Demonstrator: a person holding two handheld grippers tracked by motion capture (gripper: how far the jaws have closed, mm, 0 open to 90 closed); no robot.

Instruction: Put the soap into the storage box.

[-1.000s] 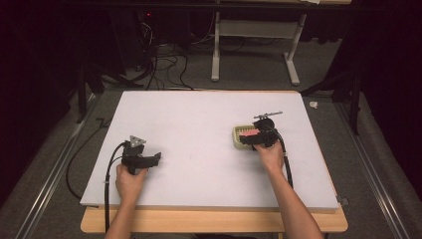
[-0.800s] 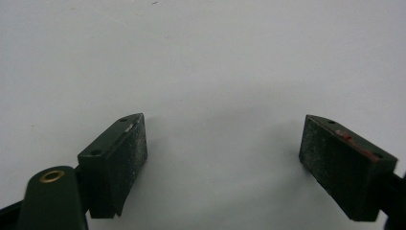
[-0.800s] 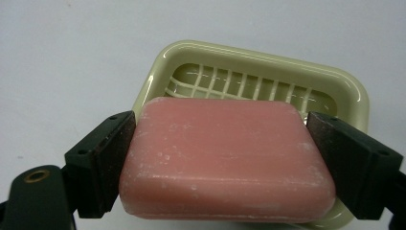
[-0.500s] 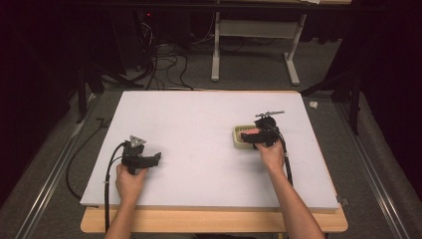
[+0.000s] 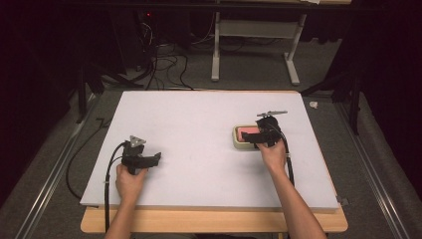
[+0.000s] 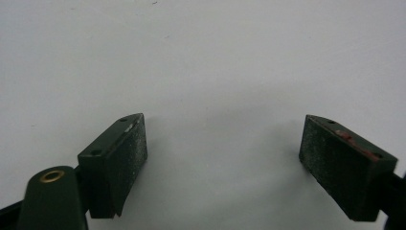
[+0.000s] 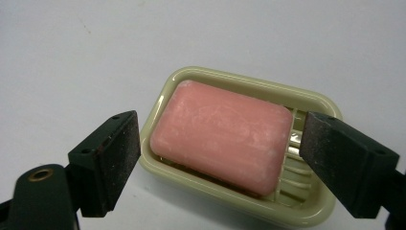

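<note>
In the high view the right gripper [image 5: 255, 137] is covering the near end of the soap dish [image 5: 241, 139]. In the right gripper view the pink soap [image 7: 221, 135] is hiding most of the dish's ribbed floor between the jaws.

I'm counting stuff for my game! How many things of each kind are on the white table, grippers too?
Pink soap bars: 1
Pale green soap dishes: 1
Black grippers: 2, left gripper and right gripper, both with jaws open
Total: 4
</note>
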